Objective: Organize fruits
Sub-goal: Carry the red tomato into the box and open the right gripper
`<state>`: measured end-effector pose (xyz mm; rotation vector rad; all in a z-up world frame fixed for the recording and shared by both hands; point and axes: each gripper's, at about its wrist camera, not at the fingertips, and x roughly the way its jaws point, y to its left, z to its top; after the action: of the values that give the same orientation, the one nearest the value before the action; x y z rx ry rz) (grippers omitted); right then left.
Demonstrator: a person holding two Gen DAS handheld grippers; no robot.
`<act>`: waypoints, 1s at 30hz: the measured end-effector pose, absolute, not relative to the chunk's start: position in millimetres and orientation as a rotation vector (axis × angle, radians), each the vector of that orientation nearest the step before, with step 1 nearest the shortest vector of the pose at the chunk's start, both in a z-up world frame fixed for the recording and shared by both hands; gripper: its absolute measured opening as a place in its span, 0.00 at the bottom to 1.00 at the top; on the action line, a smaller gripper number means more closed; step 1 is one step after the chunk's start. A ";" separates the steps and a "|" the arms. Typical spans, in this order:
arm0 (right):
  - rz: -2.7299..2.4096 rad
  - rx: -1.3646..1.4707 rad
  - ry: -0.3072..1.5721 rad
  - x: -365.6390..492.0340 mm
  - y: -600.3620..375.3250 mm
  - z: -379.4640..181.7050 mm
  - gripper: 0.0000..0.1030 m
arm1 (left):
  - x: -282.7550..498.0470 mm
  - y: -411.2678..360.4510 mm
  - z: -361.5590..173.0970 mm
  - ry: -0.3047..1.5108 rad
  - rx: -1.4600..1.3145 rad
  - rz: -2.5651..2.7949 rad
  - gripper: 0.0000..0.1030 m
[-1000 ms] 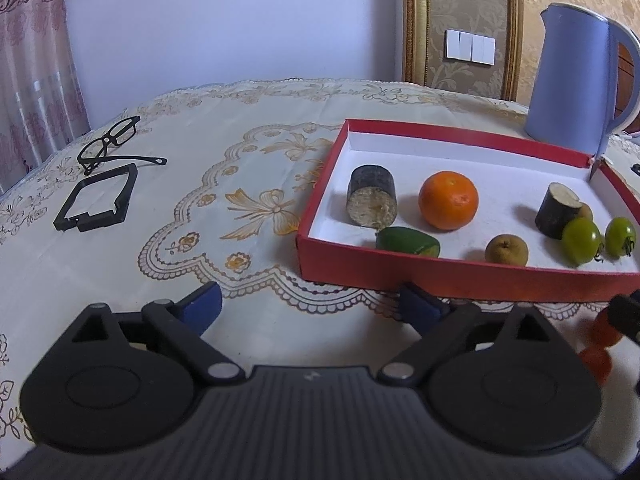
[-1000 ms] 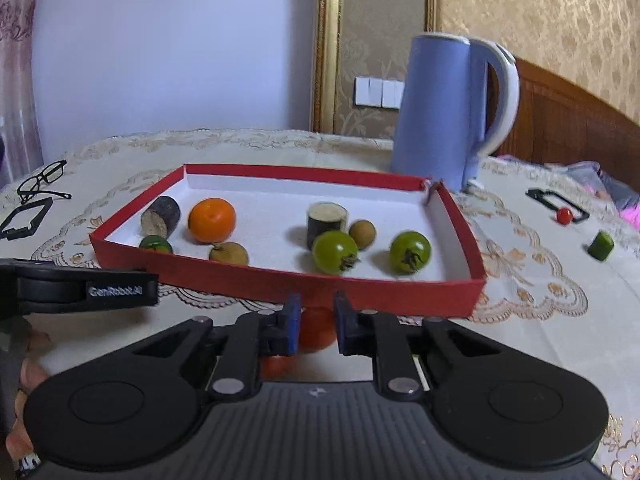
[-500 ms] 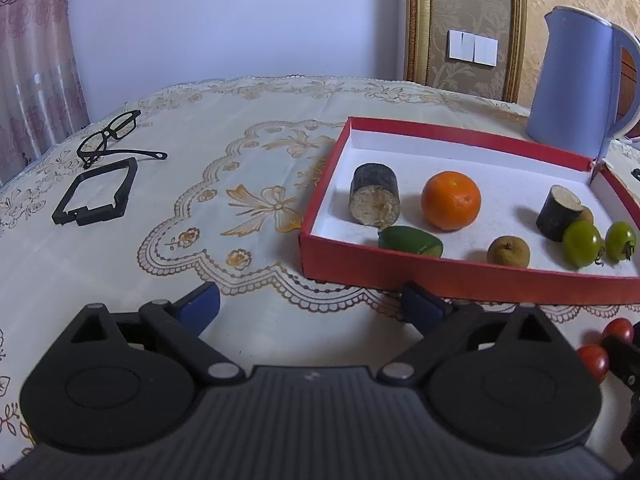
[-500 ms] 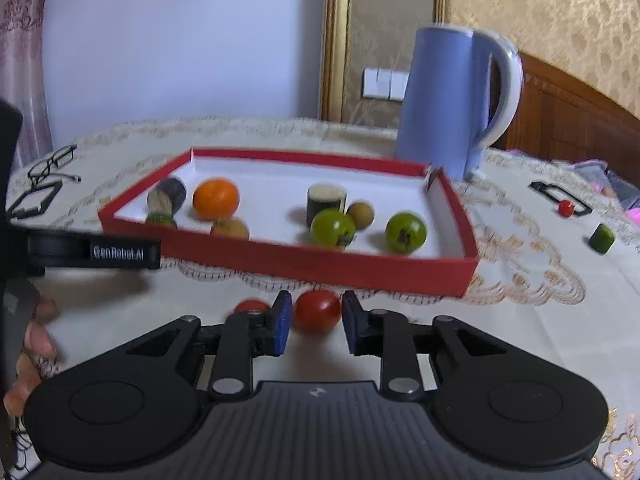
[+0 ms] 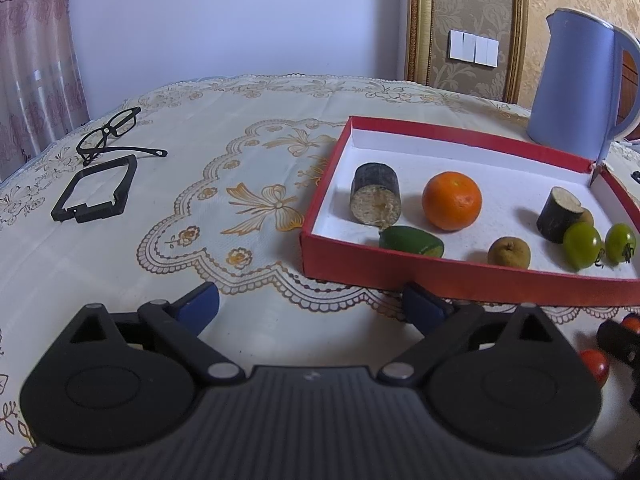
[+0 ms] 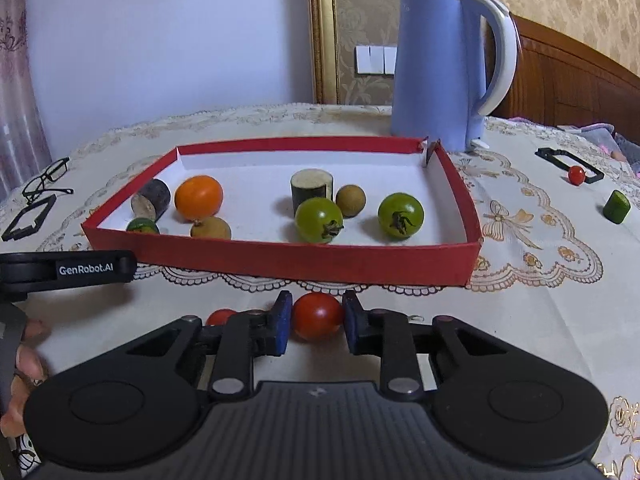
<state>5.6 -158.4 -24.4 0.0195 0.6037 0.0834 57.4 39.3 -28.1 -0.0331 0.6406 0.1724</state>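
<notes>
A red tray holds an orange, two green tomatoes, two brown fruits, two dark cut cylinders and a green piece. My right gripper is shut on a red cherry tomato, held just in front of the tray's near wall. A second red tomato lies on the cloth to its left. My left gripper is open and empty, left of the tray.
A blue kettle stands behind the tray. To the right lie a small red tomato in a black frame and a green piece. Glasses and another black frame lie at the left.
My right gripper has lifted the red tomato off the cloth and risen; the view now looks down into the tray more. The left gripper has barely moved.
</notes>
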 end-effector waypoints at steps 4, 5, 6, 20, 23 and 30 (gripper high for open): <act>0.105 -0.003 0.534 -1.1 -154.0 -9.8 0.25 | 57.3 39.9 -28.2 0.641 -0.036 0.171 0.95; 0.115 -0.008 0.510 -1.3 -152.3 -2.9 0.25 | 57.3 39.9 -28.2 0.641 -0.036 0.171 0.95; 0.121 -0.022 0.495 1.5 -149.8 2.5 0.25 | 57.3 40.1 -28.3 0.641 -0.037 0.171 0.95; 0.126 -0.167 0.512 96.2 -109.1 -5.0 0.25 | 57.9 41.7 -29.4 0.646 -0.052 0.170 0.97; 0.150 -0.174 0.506 99.1 -102.6 -5.4 0.25 | 58.0 41.3 -29.5 0.646 -0.053 0.171 0.98; 0.167 -0.196 0.579 112.9 -93.2 -16.9 0.26 | 59.2 42.5 -29.6 0.648 -0.055 0.175 0.99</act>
<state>112.9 -93.2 -16.9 -0.1958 0.5788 0.1668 59.2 42.5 -29.6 -0.0555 0.6481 0.1746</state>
